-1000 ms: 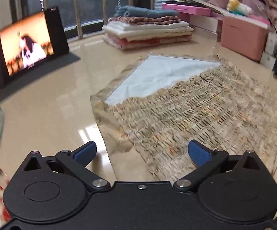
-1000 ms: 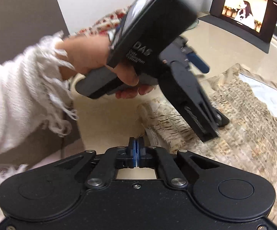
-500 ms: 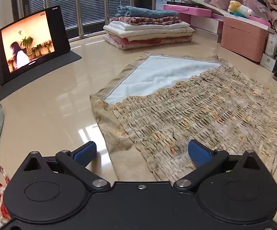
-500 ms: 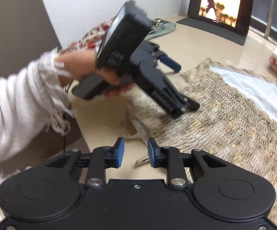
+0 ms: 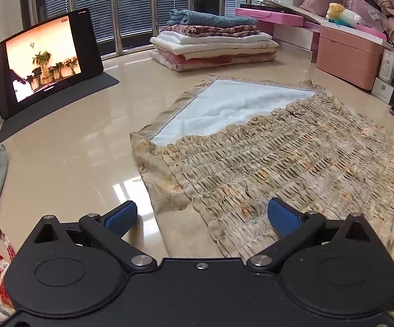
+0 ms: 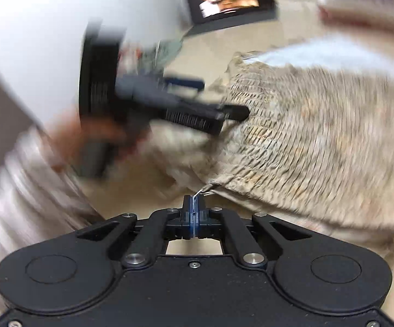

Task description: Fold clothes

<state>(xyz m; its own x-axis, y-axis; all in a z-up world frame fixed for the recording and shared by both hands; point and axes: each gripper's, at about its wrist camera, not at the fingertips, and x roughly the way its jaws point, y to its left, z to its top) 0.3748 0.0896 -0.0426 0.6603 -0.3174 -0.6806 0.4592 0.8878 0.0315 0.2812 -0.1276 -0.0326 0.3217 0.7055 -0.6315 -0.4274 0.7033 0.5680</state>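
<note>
Left gripper (image 5: pixel 202 216) jaws spread wide, right gripper (image 6: pixel 194 204) jaws pressed together

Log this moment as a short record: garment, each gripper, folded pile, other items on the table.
garment: smocked beige garment spread flat on the table, white lining showing at its far end
left gripper: open, over the garment's near edge, nothing between the pads
right gripper: shut on a thin strap at the garment's corner
folded pile: stacked at the far side, by the window
tablet: propped upright, screen lit
view quality: right wrist view is motion-blurred
</note>
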